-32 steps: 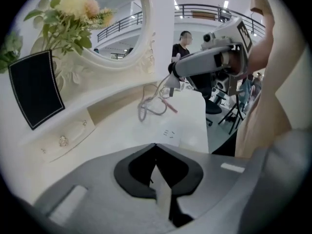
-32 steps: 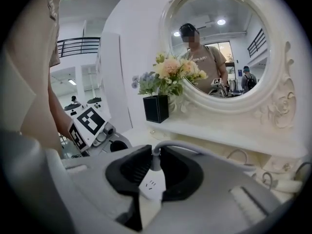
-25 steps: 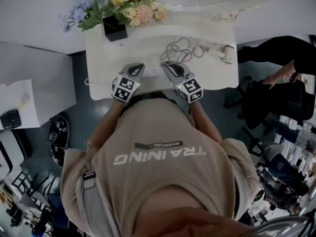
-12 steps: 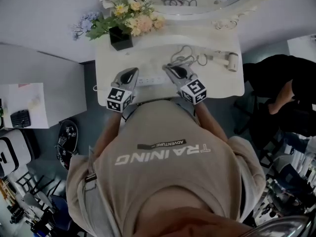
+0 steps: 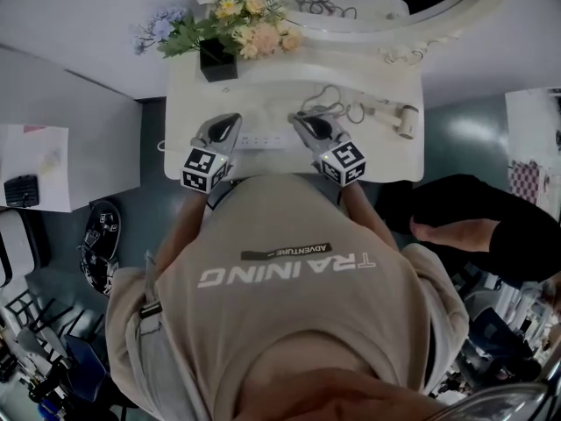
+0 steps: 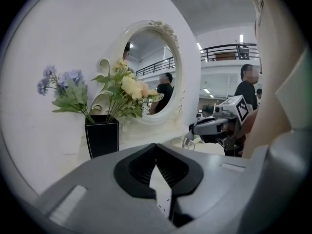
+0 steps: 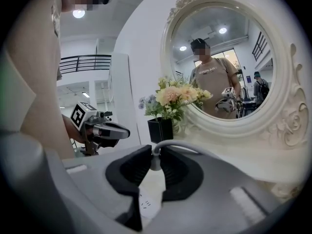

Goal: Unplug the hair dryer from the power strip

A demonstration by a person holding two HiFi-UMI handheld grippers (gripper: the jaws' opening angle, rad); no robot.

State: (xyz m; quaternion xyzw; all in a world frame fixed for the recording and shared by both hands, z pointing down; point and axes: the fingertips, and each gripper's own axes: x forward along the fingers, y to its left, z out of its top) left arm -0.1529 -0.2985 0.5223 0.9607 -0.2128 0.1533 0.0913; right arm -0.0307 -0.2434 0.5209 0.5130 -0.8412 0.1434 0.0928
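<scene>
White plug (image 7: 155, 164) clamped, right claw (image 7: 155, 155) | left claw (image 6: 156, 147) closed, seemingly empty | at table (image 5: 386, 158) edge

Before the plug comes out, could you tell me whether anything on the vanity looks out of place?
Only the cord: it lies in loose tangled loops on the table between the right gripper and the hair dryer, which lies near the right edge. Nothing looks spilled or damaged.

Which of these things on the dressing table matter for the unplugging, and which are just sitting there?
Part of the job: hair dryer; its cord; plug, clamped in the right hand-held gripper; power strip; left hand-held gripper at the strip's other end.

Just lying about: flowers in a black vase; oval mirror.
</scene>
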